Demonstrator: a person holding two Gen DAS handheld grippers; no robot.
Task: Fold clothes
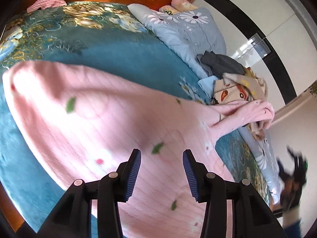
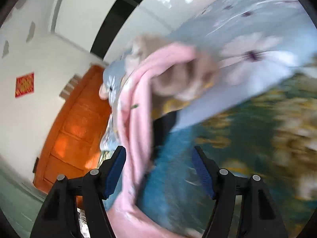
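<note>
While the pale pink quilted garment with green leaf print (image 1: pixel 103 119) lay spread on the teal floral bedspread (image 1: pixel 118 47), left tool (image 1: pixel 161 175) hovered over it, jaws apart and empty, right tool (image 2: pixel 159 175) jaws apart beside its bunched pink edge (image 2: pixel 138 119), view blurred, heap of clothes (image 1: pixel 235 83) by the blue daisy quilt (image 1: pixel 188 31).

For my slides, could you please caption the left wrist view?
Open left claw above a pale pink leaf-print garment spread on a teal floral bedspread.

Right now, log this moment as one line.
left claw: open over pink leaf-print quilted garment | right claw: open, garment between fingers | teal floral bedspread
</note>
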